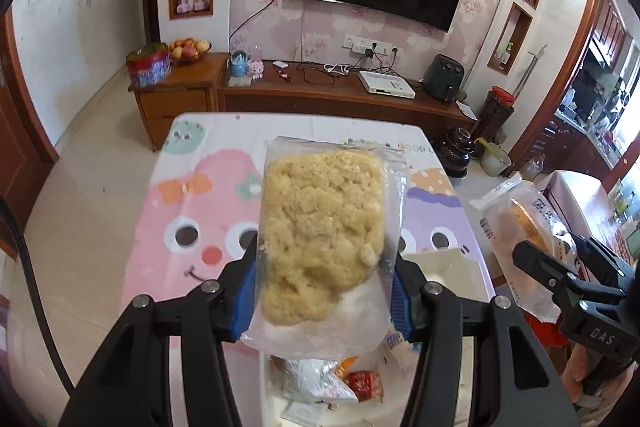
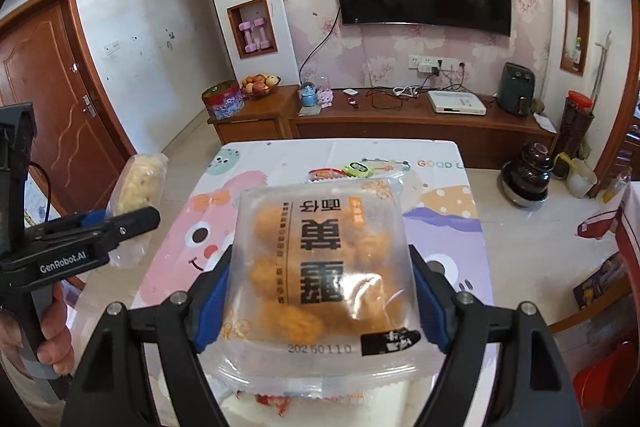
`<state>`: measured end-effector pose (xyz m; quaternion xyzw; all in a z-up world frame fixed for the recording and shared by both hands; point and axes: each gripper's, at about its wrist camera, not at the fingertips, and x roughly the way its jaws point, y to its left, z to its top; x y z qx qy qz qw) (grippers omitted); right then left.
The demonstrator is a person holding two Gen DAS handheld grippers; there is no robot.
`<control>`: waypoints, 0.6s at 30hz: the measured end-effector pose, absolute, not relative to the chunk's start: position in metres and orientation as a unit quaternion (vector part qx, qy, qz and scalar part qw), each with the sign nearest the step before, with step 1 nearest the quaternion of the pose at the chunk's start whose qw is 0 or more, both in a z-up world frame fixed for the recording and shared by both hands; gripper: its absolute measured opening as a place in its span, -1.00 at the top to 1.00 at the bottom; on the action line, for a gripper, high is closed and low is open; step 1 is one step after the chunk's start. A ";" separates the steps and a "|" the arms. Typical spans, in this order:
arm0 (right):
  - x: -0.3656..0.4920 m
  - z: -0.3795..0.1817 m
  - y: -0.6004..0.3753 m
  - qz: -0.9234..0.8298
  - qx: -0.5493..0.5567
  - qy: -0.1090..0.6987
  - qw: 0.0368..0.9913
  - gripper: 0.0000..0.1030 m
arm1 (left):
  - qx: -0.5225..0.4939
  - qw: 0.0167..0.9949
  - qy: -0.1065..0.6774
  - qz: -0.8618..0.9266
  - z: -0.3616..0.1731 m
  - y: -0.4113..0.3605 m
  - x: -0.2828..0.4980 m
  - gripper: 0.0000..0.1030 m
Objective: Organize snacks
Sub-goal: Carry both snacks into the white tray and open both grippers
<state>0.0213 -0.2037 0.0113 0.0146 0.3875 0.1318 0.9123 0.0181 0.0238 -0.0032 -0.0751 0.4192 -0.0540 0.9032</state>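
My left gripper [image 1: 324, 281] is shut on a clear bag of pale yellow crumbly cake [image 1: 320, 227] and holds it upright above the cartoon tablecloth [image 1: 192, 211]. My right gripper [image 2: 322, 285] is shut on a frosted packet of orange buns [image 2: 320, 267] with black print, also held above the table. From the right wrist view, the left gripper [image 2: 132, 221] and its cake bag [image 2: 140, 187] are at the far left. The left wrist view has the right gripper [image 1: 560, 253] and its bun packet [image 1: 520, 223] at the far right. More snack packets [image 1: 320, 379] lie below the left gripper.
Two small snacks [image 2: 340, 171] lie at the table's far end. A beige box [image 1: 444, 263] sits at the table's right side. Beyond the table stand a wooden TV cabinet [image 2: 400, 119] and a dark jar [image 2: 526, 179] on the floor. A person's hand [image 2: 56, 339] grips the left handle.
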 end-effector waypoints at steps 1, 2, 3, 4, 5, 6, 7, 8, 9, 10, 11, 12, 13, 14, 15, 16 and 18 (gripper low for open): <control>0.016 0.007 -0.204 0.128 0.017 0.388 0.912 -0.53 | -0.078 0.901 0.423 -0.052 -0.011 0.023 0.018 -0.03; 0.011 0.001 -0.204 0.125 0.020 0.391 0.912 -0.53 | -0.083 0.898 0.430 -0.051 -0.022 0.022 0.015 -0.03; 0.008 -0.006 -0.205 0.124 0.025 0.397 0.909 -0.53 | -0.087 0.894 0.436 -0.050 -0.031 0.021 0.012 -0.03; 0.005 -0.014 -0.204 0.126 0.029 0.406 0.905 -0.53 | -0.089 0.892 0.441 -0.048 -0.038 0.019 0.009 -0.03; 0.003 -0.019 -0.204 0.126 0.030 0.411 0.902 -0.53 | -0.089 0.887 0.450 -0.045 -0.048 0.017 0.008 -0.03; 0.001 -0.026 -0.203 0.127 0.030 0.420 0.898 -0.53 | -0.087 0.885 0.455 -0.043 -0.054 0.015 0.007 -0.03; -0.001 -0.032 -0.202 0.126 0.027 0.426 0.895 -0.53 | -0.083 0.883 0.460 -0.041 -0.061 0.013 0.006 -0.03; -0.002 -0.037 -0.201 0.124 0.024 0.432 0.893 -0.53 | -0.076 0.882 0.464 -0.037 -0.067 0.010 0.004 -0.03; -0.004 -0.044 -0.200 0.121 0.021 0.438 0.891 -0.53 | -0.070 0.881 0.467 -0.033 -0.071 0.007 0.003 -0.03; -0.006 -0.049 -0.201 0.118 0.018 0.442 0.889 -0.53 | -0.065 0.881 0.468 -0.029 -0.075 0.006 0.003 -0.03; -0.007 -0.054 -0.201 0.115 0.017 0.447 0.887 -0.53 | -0.060 0.880 0.470 -0.028 -0.078 0.003 0.000 -0.03; -0.006 -0.060 -0.202 0.113 0.018 0.455 0.883 -0.53 | -0.058 0.879 0.472 -0.028 -0.080 0.001 -0.001 -0.03; -0.008 -0.064 -0.201 0.112 0.018 0.460 0.881 -0.53 | -0.057 0.878 0.475 -0.028 -0.082 0.000 -0.002 -0.03; -0.009 -0.069 -0.201 0.112 0.019 0.466 0.878 -0.53 | -0.055 0.876 0.478 -0.029 -0.085 -0.002 -0.004 -0.03; -0.009 -0.073 -0.202 0.111 0.019 0.472 0.874 -0.53 | -0.053 0.876 0.479 -0.029 -0.086 -0.003 -0.004 -0.03; -0.009 -0.076 -0.202 0.110 0.018 0.476 0.873 -0.53 | -0.052 0.875 0.480 -0.029 -0.086 -0.003 -0.003 -0.03; -0.011 -0.080 -0.199 0.110 0.013 0.481 0.870 -0.54 | -0.049 0.874 0.482 -0.030 -0.087 -0.005 -0.005 -0.03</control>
